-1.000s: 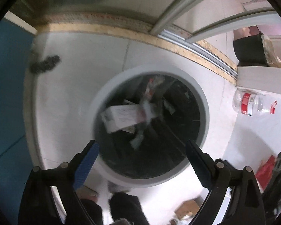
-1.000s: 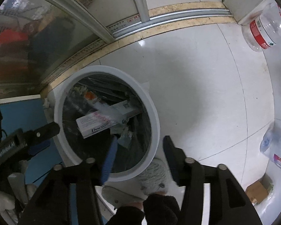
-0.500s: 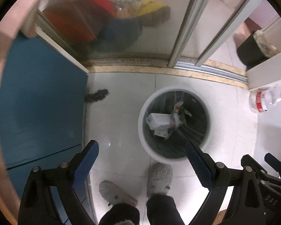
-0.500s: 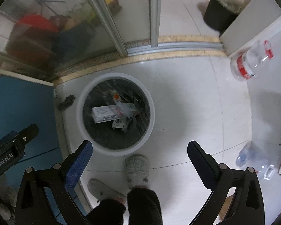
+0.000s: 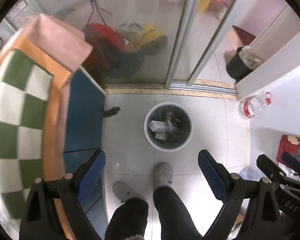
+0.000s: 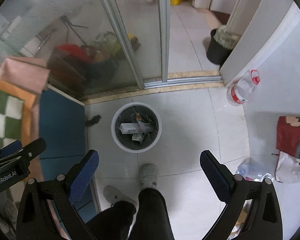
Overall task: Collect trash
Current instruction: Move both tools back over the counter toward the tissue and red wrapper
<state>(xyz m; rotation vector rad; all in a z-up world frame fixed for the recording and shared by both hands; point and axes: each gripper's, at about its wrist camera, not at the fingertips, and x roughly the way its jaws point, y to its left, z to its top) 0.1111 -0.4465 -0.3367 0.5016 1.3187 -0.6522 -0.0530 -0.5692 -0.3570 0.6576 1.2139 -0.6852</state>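
Observation:
A round white-rimmed trash bin [image 5: 147, 120] stands on the tiled floor far below me; it also shows in the right wrist view [image 6: 114, 124]. Inside lie a white carton [image 6: 128, 128], wrappers and small paper scraps. My left gripper [image 5: 151, 163] is open and empty, high above the floor. My right gripper [image 6: 149, 161] is open and empty, at about the same height. Each gripper shows at the edge of the other's view.
A clear plastic bottle with a red label [image 6: 241, 89] leans by the white wall. A crushed bottle [image 6: 252, 171] and a red bag [image 6: 290, 134] lie at right. A blue cabinet with a checkered cloth [image 5: 16, 108] is at left. Sliding glass doors [image 6: 130, 40] are beyond. The person's slippers [image 5: 163, 173] are below.
Both grippers have risen far above the bin, which now looks small. The right gripper's jaws have opened wide. More of the room and the checkered cloth have come into view.

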